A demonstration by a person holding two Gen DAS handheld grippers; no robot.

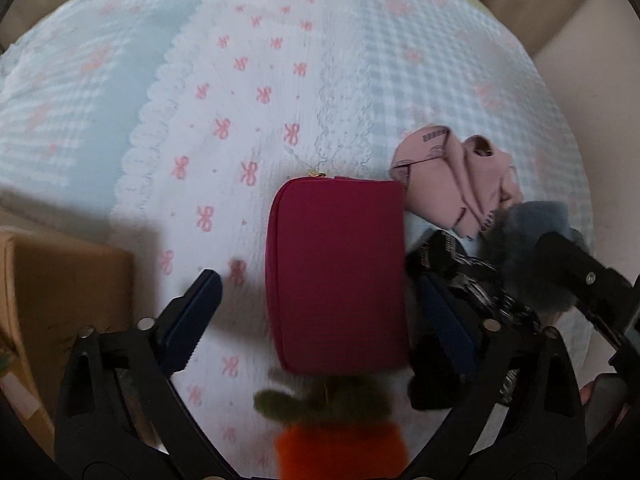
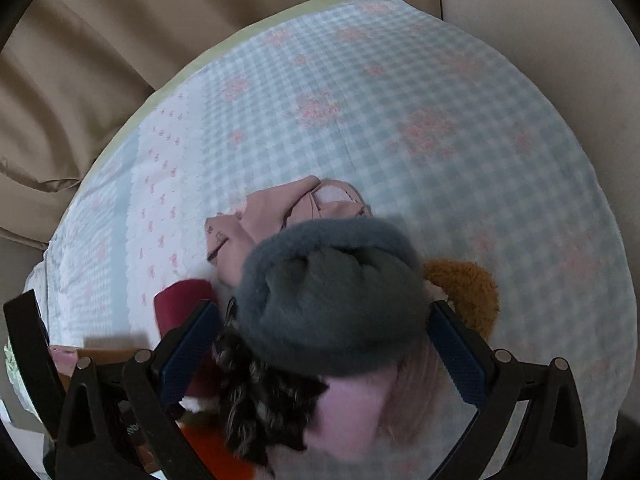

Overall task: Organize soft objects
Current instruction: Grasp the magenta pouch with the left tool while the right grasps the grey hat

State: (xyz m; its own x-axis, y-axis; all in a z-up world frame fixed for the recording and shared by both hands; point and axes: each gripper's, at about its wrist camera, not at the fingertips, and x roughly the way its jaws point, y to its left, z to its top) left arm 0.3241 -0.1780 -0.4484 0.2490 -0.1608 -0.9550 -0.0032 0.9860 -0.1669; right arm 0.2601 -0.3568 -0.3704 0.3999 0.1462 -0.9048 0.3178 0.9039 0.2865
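A magenta zip pouch (image 1: 338, 272) lies on the quilted bedspread (image 1: 248, 92), between the open fingers of my left gripper (image 1: 320, 292). A plush carrot (image 1: 336, 436) lies just under it. A crumpled pink cloth (image 1: 456, 176) lies to its right, also in the right wrist view (image 2: 276, 216). A grey fluffy item (image 2: 332, 292) sits between the open fingers of my right gripper (image 2: 324, 336); whether the pads touch it is unclear. Under it lie a black-and-white patterned fabric (image 2: 260, 404) and a pink soft item (image 2: 352, 412). The pouch also shows in the right wrist view (image 2: 180, 304).
A cardboard box (image 1: 60, 292) stands at the left by the bed. A brown plush toy (image 2: 468, 292) lies right of the grey item. Beige curtains (image 2: 100, 60) hang behind the bed. The right gripper's arm (image 1: 580, 272) reaches in at the left view's right side.
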